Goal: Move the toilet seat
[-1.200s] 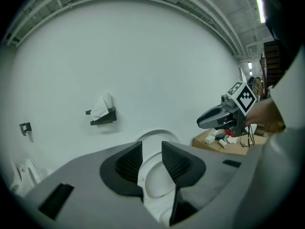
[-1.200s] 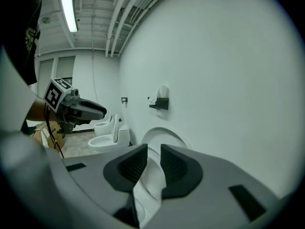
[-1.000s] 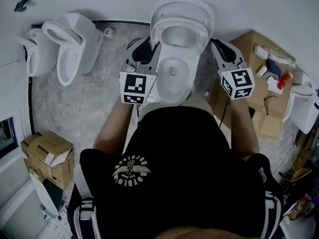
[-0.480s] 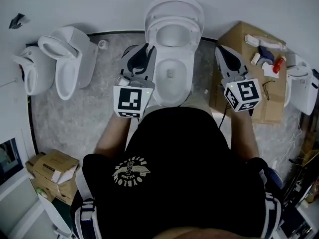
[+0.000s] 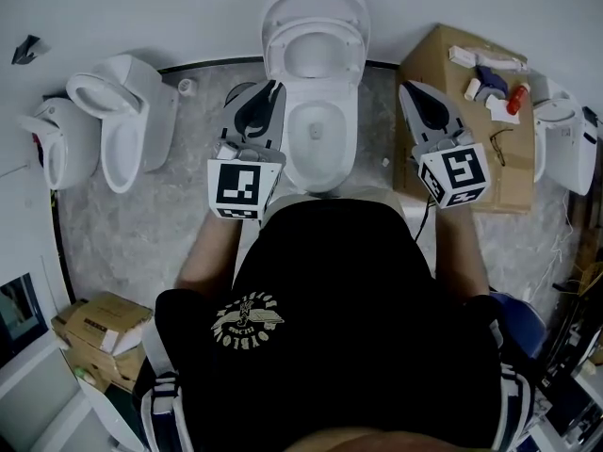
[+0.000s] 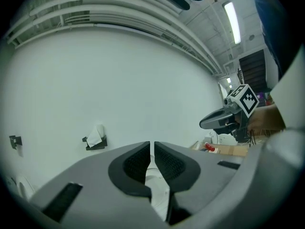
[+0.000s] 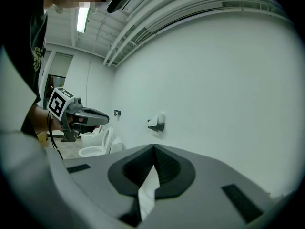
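Note:
A white toilet point(image 5: 320, 135) stands against the wall in the head view, and its seat and lid point(image 5: 314, 28) are raised and lean back. My left gripper point(image 5: 273, 87) hovers just left of the bowl without touching it. Its jaws point(image 6: 152, 144) are closing to a thin slit with nothing between them. To the right of the bowl, my right gripper point(image 5: 406, 88) is held apart from it. Its jaws point(image 7: 153, 148) are shut and empty. Both gripper views look at the white wall, with a bit of white toilet low behind the jaws.
Two more white toilets point(image 5: 127, 121) point(image 5: 57, 149) stand at the left. A cardboard box point(image 5: 462, 73) with small items sits at the right, beside another white fixture point(image 5: 562, 144). More boxes point(image 5: 104, 320) lie at the lower left. A paper holder point(image 6: 95, 140) hangs on the wall.
Both grippers have drawn back from the sides of the toilet toward the person. The raised seat stays as it was.

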A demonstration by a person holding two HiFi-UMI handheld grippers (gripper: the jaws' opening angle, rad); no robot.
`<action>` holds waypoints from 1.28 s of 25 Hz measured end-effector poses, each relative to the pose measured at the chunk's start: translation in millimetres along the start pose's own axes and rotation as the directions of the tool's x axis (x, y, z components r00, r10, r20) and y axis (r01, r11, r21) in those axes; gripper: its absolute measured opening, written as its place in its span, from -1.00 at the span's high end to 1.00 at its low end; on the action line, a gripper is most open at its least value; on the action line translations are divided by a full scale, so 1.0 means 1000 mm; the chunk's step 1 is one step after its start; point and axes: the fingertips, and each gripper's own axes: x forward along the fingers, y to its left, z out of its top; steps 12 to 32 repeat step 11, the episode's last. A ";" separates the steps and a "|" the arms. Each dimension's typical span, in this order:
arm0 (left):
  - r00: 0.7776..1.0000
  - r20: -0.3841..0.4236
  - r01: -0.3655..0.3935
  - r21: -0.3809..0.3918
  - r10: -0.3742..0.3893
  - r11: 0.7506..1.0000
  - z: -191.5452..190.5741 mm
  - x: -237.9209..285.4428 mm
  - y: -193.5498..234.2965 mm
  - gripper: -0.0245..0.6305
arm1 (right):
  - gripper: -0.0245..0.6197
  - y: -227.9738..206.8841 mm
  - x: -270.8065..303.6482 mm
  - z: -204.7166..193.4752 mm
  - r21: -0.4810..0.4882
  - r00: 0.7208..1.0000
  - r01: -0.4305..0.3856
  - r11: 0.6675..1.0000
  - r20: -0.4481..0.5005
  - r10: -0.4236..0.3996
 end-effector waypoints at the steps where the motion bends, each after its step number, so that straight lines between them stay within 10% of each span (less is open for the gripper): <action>1: 1.000 0.002 -0.010 0.007 0.010 1.000 0.004 -0.003 -0.002 0.79 | 0.83 0.000 -0.003 0.004 -0.006 1.000 -0.007 1.000 0.007 0.007; 32: 0.996 -0.033 -0.082 0.048 0.084 0.995 0.028 -0.003 -0.052 0.78 | 0.83 -0.018 -0.054 0.017 -0.058 0.996 -0.079 0.995 0.042 0.081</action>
